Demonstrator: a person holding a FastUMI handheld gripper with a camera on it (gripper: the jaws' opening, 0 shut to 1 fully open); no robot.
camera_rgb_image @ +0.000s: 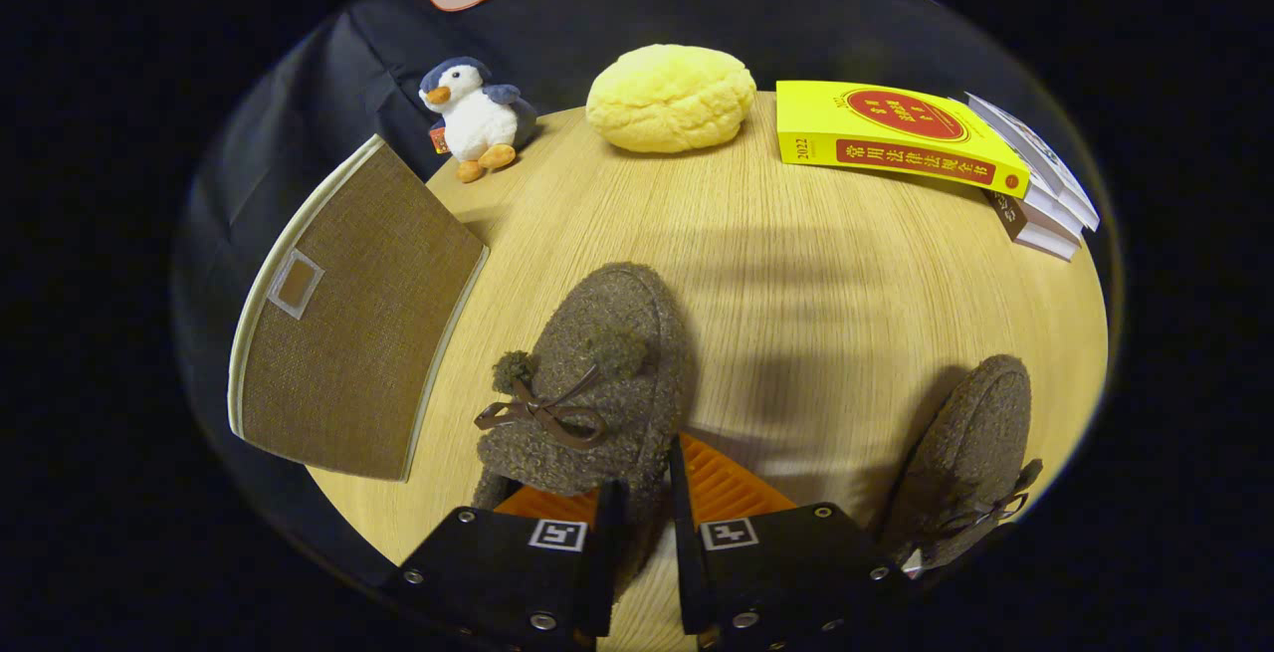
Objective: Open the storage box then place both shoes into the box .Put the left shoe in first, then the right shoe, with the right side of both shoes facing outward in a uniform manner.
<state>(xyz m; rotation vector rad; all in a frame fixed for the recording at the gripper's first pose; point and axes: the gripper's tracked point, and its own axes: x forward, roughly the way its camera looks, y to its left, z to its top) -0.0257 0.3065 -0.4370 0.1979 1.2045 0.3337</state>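
Your gripper (pixel 642 508) clamped on the near shoe's (pixel 587 373) rim at lower centre, second shoe (pixel 960 458) lower right, storage box (pixel 348 319) at left.

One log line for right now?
gripper: shut on near shoe | other shoe: on table | box: not yet loaded

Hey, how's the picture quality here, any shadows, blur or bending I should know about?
Gripper view: fisheye bends the wooden table edge and the stacked books into curves; soft striped shadows fall on the table beyond the fuzzy shoe pinched by the gripper; the second shoe casts a dark shadow beside it; the brown storage box and the penguin plush look sharp, without glare.
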